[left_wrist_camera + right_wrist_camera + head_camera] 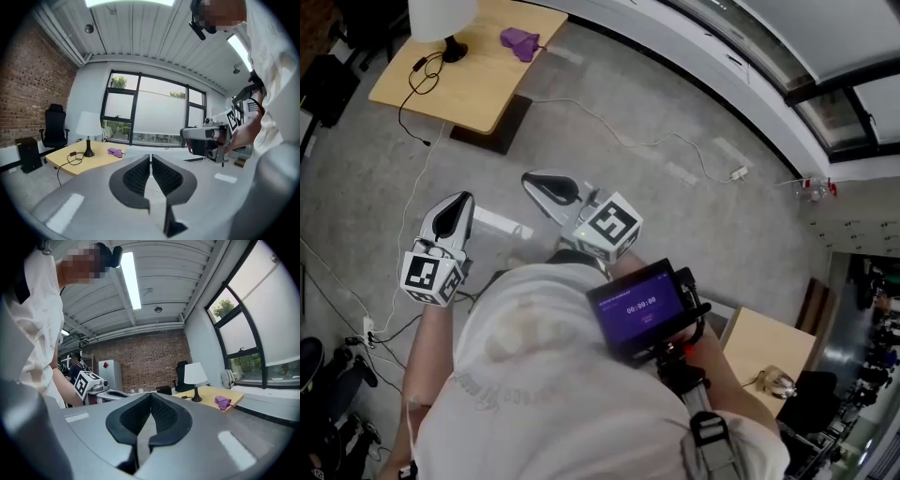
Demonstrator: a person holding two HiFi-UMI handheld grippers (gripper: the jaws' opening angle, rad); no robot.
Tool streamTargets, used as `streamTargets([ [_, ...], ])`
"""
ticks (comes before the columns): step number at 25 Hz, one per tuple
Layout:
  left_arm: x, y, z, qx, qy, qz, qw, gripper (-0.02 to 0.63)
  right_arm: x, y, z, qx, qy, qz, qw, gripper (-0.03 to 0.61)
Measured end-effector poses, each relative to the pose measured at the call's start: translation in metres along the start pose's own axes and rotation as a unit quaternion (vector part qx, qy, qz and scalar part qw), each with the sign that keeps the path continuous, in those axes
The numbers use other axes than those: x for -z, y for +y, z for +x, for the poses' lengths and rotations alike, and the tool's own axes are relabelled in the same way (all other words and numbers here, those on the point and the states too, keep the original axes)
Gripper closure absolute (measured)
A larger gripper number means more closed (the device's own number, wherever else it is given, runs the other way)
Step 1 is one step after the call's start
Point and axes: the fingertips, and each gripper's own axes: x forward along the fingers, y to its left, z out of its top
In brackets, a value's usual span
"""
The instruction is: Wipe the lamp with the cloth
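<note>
Left gripper (459, 204) and right gripper (546, 186), jaws closed and empty, well apart from the light wooden table (478, 89) bearing the white-shaded, black-based lamp (441, 19) and nearby crumpled purple cloth (519, 42).

- I read this as an office or studio workspace in a loft-style building, not a home.
- A bare brick wall (28, 89) runs down one side, and tall dark-framed windows (150, 117) fill another.
- The ceiling (140, 37) is ribbed white panelling with a long strip light (129, 280).
- The floor (675, 216) is bare grey concrete, with a white cable (649, 144) trailing loose across it.
- A light wooden desk (478, 80) carries a lamp (89, 125), and a black office chair (55, 125) stands near the brick.
- A second wooden desk (766, 347) sits off to one side, and a white cabinet (108, 376) stands against the brick wall.
</note>
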Motion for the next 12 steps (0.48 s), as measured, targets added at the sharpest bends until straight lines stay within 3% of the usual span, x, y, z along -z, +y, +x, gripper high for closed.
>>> streamTargets([
  [12,-0.007,-0.061,0.061,-0.02,0.018,0.01,0.9996,0.598,0.002,-0.064,-0.052,-0.018,-0.007,0.025,1.0,0.565],
])
